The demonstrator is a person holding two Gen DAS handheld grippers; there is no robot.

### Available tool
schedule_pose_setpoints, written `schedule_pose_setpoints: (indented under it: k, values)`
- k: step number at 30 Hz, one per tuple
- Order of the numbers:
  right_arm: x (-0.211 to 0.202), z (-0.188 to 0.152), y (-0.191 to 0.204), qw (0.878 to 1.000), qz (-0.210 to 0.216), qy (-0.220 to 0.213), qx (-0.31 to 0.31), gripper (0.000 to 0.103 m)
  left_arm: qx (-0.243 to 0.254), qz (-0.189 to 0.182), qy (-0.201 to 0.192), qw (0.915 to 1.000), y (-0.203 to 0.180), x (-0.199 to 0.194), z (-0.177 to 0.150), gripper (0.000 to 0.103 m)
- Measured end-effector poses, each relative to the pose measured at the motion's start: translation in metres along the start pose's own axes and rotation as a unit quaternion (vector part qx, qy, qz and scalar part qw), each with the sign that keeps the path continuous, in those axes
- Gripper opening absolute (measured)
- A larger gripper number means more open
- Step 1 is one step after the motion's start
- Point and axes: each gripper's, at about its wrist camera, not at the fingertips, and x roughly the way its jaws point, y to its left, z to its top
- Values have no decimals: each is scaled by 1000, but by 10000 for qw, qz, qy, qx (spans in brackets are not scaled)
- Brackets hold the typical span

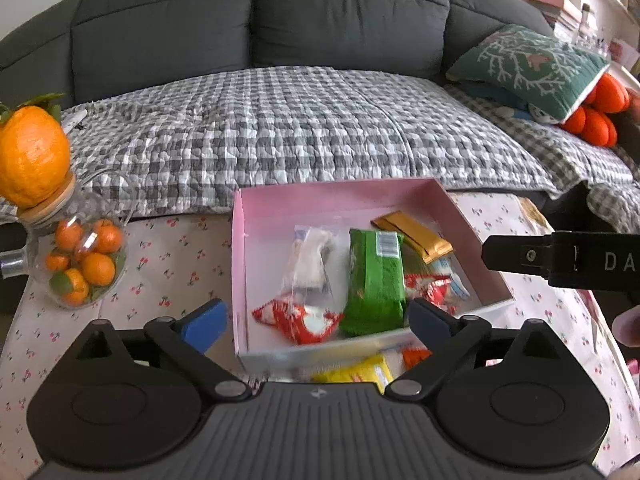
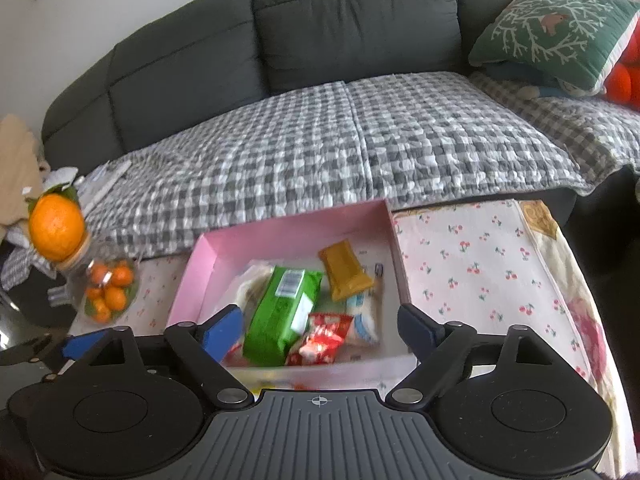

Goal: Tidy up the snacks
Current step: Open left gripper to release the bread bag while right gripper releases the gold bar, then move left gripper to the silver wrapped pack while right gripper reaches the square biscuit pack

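A pink box [image 1: 320,204] sits on the cherry-print tablecloth and holds several snacks. Among them are a green packet [image 1: 376,280], a clear bag [image 1: 310,264], a gold bar [image 1: 416,236] and a red-and-white packet [image 1: 300,320]. A yellow packet [image 1: 360,372] lies outside, in front of the box's near wall. My left gripper [image 1: 316,320] hovers open above the box's near edge, nothing between its blue pads. In the right wrist view my right gripper [image 2: 320,328] stands open over the same box [image 2: 280,236], above the green packet [image 2: 280,312] and a red packet [image 2: 324,338], holding nothing.
A glass jar of small oranges [image 1: 80,264] with an orange-shaped lid stands on the table to the left. Behind the table runs a dark sofa [image 1: 320,20] covered by a checked blanket [image 1: 300,132]. A green cushion [image 1: 532,68] lies at its right end.
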Motion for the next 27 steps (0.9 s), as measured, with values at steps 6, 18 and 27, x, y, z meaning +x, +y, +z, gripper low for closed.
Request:
schedule_pose_setpoints:
  k: [6,18,27]
  values:
    - [-14,-12,6,9998,-9,183,-6,92,23,34,213,9998,1,-13,-13,101]
    - [-29,-39,9,9971,-227,728,-25,93,10,55,431,9991,6,-38,-36,102]
    - [-32,-63,4,9943,-119,1053,-101,95,224,84,557,9982,13,-39,-55,102]
